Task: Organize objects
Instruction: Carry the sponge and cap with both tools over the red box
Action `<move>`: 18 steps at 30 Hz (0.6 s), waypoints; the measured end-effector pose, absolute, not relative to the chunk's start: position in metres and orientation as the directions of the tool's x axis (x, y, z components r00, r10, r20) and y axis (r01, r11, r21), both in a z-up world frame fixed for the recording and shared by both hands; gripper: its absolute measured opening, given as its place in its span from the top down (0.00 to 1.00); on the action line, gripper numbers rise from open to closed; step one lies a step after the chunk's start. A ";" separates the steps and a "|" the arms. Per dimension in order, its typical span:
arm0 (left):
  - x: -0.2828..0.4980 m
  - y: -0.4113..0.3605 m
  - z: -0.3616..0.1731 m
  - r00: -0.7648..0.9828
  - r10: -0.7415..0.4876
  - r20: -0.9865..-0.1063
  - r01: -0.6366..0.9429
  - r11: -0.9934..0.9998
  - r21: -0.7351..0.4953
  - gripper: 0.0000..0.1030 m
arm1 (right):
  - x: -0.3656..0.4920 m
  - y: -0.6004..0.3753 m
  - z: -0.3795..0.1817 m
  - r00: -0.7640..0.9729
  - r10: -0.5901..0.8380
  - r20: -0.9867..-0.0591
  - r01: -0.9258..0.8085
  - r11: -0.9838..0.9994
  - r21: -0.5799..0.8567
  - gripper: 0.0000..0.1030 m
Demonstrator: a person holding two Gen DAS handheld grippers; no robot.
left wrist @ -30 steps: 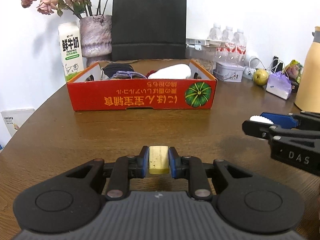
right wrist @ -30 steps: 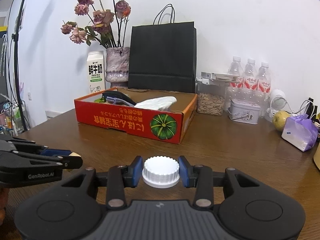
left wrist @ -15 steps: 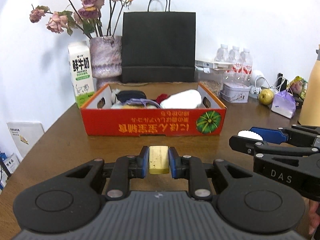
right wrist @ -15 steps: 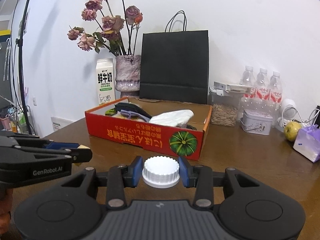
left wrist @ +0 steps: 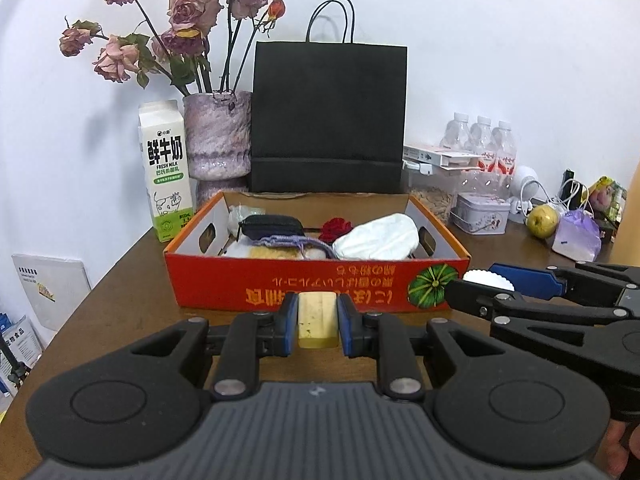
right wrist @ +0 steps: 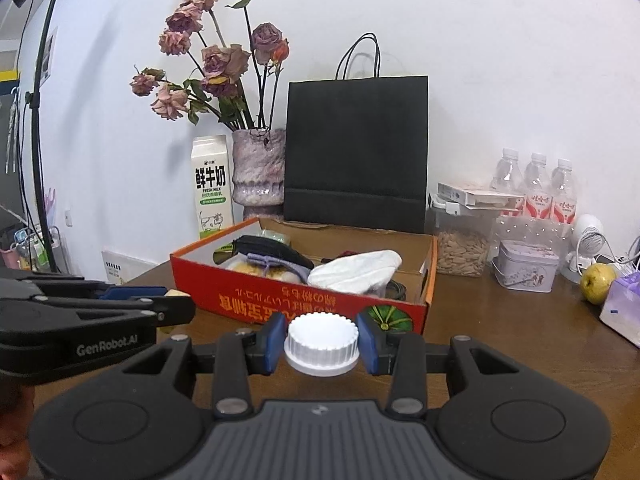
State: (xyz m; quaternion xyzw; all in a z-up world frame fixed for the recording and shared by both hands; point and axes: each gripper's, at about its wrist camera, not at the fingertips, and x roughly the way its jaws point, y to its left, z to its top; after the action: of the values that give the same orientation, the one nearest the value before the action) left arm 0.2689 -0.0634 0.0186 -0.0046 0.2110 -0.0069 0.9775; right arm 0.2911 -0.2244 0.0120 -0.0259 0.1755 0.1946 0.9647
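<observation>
My left gripper (left wrist: 318, 320) is shut on a pale yellow block (left wrist: 317, 314), held just in front of the red cardboard box (left wrist: 316, 286). A white ribbed cap (right wrist: 321, 342) sits clamped in my right gripper (right wrist: 322, 344), which is shut on it, also raised before the box (right wrist: 280, 306). Each gripper shows in the other's view: the right one (left wrist: 492, 286) at the right, the left one (right wrist: 176, 300) at the left. Inside the box lie a black pouch (left wrist: 272, 226), a white cloth (left wrist: 376, 236), a purple knitted piece and a red item.
Behind the box stand a milk carton (left wrist: 166, 168), a vase of dried roses (left wrist: 218, 140) and a black paper bag (left wrist: 328, 116). At the right are water bottles (left wrist: 484, 140), a tin (left wrist: 482, 214), a seed jar, a pear (left wrist: 542, 216) and a purple bag on the brown table (left wrist: 120, 304).
Both grippers have risen and moved toward the red box with their loads, so the box interior now shows more fully. Their grips are unchanged.
</observation>
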 end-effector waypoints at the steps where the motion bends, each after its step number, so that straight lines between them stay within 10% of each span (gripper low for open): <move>1: 0.271 -0.063 0.019 0.912 -0.017 -0.411 0.011 1.000 -0.015 0.79 | 0.294 -0.223 0.013 0.864 0.366 -0.346 -0.384 0.923 0.019 0.63; 18: 0.321 -0.046 0.028 0.925 -0.018 -0.381 -0.003 0.998 -0.055 0.79 | 0.341 -0.207 0.014 0.873 0.363 -0.326 -0.371 0.928 0.040 0.63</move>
State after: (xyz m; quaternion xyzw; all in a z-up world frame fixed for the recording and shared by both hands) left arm 0.3213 -0.0460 0.0280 -0.0272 0.1942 -0.0038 0.9806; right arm 0.3412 -0.2066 0.0140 -0.0121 0.1659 0.1899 0.9676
